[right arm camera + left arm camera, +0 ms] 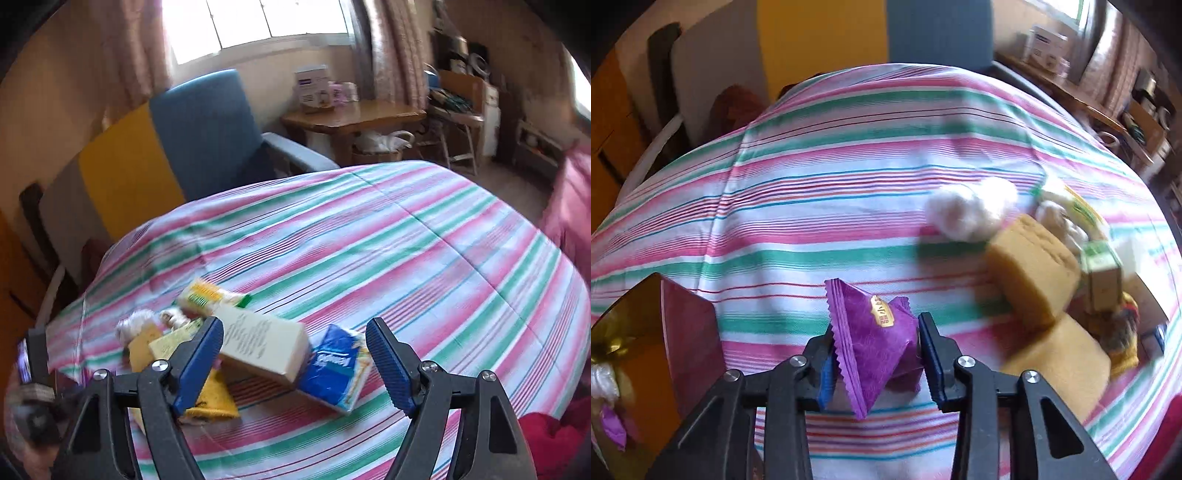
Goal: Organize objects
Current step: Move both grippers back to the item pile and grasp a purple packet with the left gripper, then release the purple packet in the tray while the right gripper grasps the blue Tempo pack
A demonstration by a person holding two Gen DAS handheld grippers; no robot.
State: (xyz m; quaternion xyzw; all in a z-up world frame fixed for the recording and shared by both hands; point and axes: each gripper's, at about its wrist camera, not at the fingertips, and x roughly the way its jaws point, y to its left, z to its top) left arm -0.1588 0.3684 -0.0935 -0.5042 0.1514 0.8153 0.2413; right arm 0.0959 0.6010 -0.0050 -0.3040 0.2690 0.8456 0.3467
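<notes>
Your left tool (877, 354) grips a purple candy (875, 339) — box (635, 332) at nine o'clock; right tool (295, 354) gapes wide, pile (258, 347) unsorted.

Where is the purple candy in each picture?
Left wrist view: the purple candy sits low in the middle, pinched between the fingers of the left gripper.
Right wrist view: the candy is not in it; the right gripper is open and holds nothing.
Shared landmark: the blue chair behind the striped tablecloth.
</notes>
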